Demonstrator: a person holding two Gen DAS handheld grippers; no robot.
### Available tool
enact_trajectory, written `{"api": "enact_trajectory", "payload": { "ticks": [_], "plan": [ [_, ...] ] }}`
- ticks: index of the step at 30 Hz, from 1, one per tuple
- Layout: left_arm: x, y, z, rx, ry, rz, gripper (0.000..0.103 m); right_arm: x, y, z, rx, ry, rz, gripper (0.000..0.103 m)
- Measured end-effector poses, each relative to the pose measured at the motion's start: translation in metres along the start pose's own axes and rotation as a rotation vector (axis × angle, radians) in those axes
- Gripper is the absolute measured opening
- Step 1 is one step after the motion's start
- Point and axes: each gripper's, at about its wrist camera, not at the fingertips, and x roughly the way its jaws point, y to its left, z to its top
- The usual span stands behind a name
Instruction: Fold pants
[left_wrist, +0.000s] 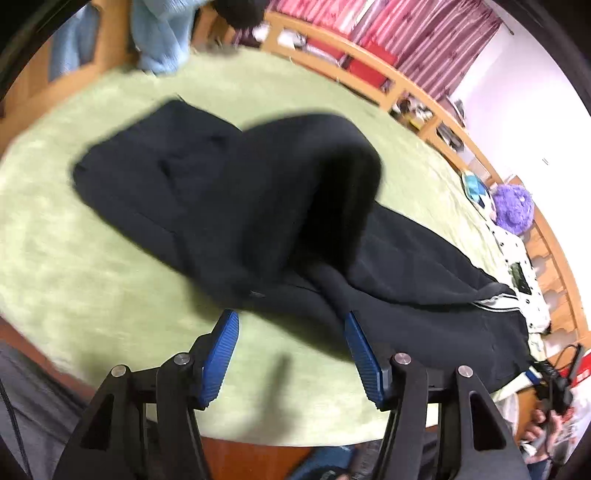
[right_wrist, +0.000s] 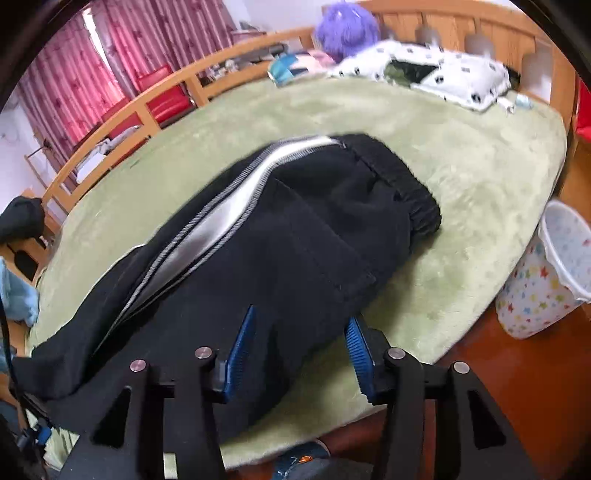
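Observation:
Black pants (left_wrist: 258, 206) with a white side stripe lie on a green blanket (left_wrist: 92, 280) on the bed. In the left wrist view a leg end is bunched up into a hump over the rest. My left gripper (left_wrist: 290, 317) is open just in front of the near edge of the cloth, its right finger touching it. In the right wrist view the pants (right_wrist: 295, 236) show the elastic waistband (right_wrist: 402, 181) at the far end and the stripe (right_wrist: 221, 206). My right gripper (right_wrist: 301, 325) is open over the near edge of the pants, holding nothing.
A wooden bed rail (right_wrist: 122, 114) runs along the far side with red curtains behind. A purple plush (right_wrist: 347, 26), a dotted pillow (right_wrist: 454, 74) and a light blue garment (left_wrist: 162, 37) lie at the bed's edges. A star-patterned bin (right_wrist: 550, 273) stands on the floor at right.

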Motion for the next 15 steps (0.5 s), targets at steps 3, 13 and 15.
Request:
{"api": "enact_trajectory", "payload": {
  "ticks": [3, 13, 15],
  "plan": [
    [-0.006, 0.023, 0.008, -0.007, -0.048, 0.078, 0.059, -0.013, 0.009, -0.005, 0.011, -0.028, 0.008, 0.056],
    [0.044, -0.006, 0.051, 0.007, -0.09, 0.01, 0.023, -0.014, 0.091, -0.024, -0.064, -0.099, 0.172, 0.056],
    [0.043, -0.007, 0.068, -0.003, -0.1, -0.02, 0.001, -0.006, 0.109, -0.029, -0.086, -0.094, 0.198, 0.056]
  ]
}}
